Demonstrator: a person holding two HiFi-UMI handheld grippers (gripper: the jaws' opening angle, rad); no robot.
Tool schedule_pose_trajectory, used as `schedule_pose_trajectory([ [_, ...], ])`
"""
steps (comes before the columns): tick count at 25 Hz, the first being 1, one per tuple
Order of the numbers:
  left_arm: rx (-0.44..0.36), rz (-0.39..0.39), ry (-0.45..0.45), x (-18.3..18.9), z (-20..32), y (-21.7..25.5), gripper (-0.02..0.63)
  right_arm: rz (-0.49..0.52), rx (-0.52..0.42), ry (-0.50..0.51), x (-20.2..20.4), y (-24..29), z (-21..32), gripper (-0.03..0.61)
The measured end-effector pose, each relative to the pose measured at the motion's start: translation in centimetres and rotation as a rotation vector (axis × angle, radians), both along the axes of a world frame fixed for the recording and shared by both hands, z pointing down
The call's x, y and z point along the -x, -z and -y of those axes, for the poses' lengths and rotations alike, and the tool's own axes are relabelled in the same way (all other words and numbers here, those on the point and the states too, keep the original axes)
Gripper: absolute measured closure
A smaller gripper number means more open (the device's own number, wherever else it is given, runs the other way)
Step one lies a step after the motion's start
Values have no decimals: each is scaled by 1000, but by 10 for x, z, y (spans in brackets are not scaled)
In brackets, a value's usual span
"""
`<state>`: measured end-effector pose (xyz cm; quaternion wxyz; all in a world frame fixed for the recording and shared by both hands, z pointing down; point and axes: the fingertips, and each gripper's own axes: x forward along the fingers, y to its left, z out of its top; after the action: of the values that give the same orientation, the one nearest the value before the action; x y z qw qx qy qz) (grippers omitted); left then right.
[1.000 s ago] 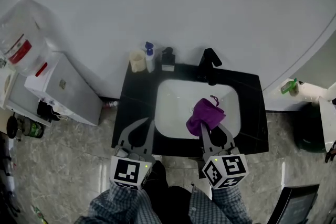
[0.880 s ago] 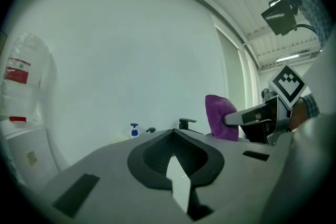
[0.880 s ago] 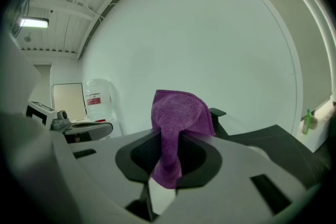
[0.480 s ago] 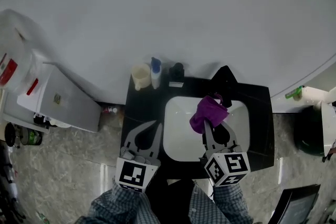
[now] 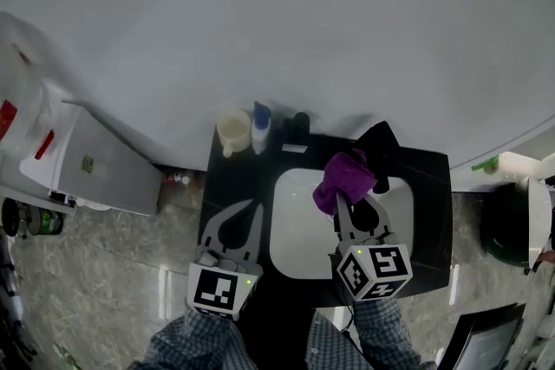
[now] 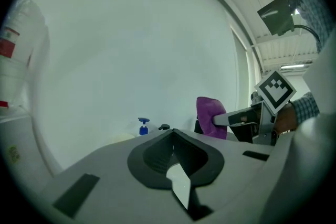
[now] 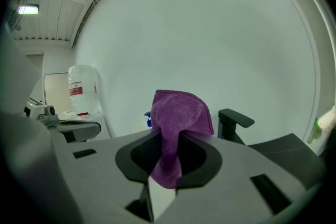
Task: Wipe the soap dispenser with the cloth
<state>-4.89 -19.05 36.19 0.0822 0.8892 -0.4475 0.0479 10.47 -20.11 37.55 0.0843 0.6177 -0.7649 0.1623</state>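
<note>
Soap dispenser (image 5: pixel 300 126) at far edge of bench (image 5: pixel 232 178), untouched, apart from purple cloth (image 5: pixel 345 178) pinched by fingers of right gripper (image 5: pixel 341 198) over sink (image 5: pixel 295 230), seemingly ready for wiping; left gripper (image 5: pixel 250 205) fingers together, empty.

A black countertop (image 5: pixel 234 186) holds a white basin (image 5: pixel 299 230) sunk into it. Along its back edge stand a cream cup (image 5: pixel 232 131), a blue-capped bottle (image 5: pixel 261 127) just beside it, then the dark soap dispenser (image 5: pixel 299 130), with a black faucet (image 5: pixel 379 143) behind the basin
</note>
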Motion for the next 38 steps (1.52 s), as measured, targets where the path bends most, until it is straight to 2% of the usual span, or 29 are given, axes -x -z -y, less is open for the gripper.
schedule_pose_trajectory([
  [5,-30,53,14,6,8,-2,612,-47,1,63,5,-5,34,503],
  [11,-15,60,64,15,19,-7,612,-113,-20,114,7,-6,76,503],
  [22,3,58,83,9,26,-12,612,-116,5,185,25,-18,129,503],
  [27,13,50,88,5,27,-12,612,-114,44,208,32,-27,144,503],
  [32,49,23,111,6,30,-20,612,-133,145,235,33,-56,153,503],
  [38,72,26,128,8,34,-28,612,-121,154,227,24,-61,159,503],
])
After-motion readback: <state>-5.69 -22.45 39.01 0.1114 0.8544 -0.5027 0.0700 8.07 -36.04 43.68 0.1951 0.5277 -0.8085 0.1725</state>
